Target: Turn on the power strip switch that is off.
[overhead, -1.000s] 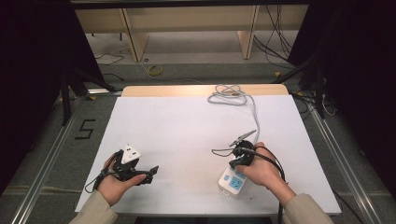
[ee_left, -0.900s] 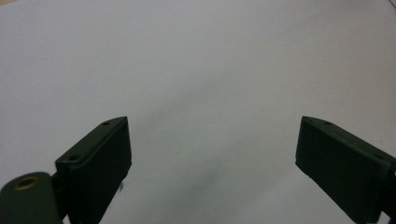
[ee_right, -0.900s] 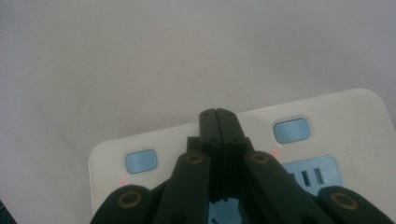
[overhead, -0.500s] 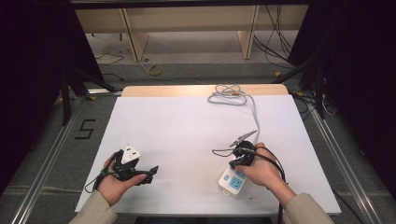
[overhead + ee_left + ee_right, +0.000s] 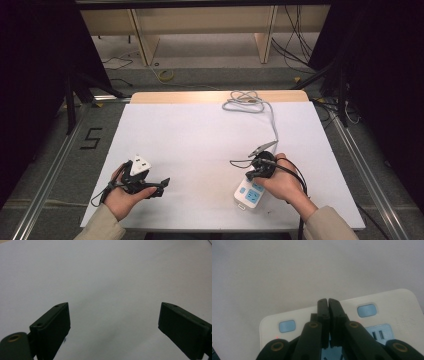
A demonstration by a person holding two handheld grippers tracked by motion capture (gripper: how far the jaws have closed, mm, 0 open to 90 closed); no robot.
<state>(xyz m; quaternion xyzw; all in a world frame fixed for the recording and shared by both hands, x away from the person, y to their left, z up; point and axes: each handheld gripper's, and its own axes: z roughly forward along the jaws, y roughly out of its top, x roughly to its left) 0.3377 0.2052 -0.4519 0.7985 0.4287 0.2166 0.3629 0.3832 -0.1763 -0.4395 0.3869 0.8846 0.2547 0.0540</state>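
At the near right of the table (image 5: pixel 200 135), the right gripper (image 5: pixel 328 302) bears down on a white power strip (image 5: pixel 248 194), its jaws pressed together with nothing between them, tips set between two blue switches (image 5: pixel 287 326). A tiny red light (image 5: pixel 277 337) glows beside one switch, suggesting a switch is being worked. The left gripper (image 5: pixel 113 322) waits at the near left, jaws spread wide over bare tabletop. The strip's cable (image 5: pixel 260 112) trails to the far edge, coiled. No plug is in the sockets; whatever comes next is left to do.
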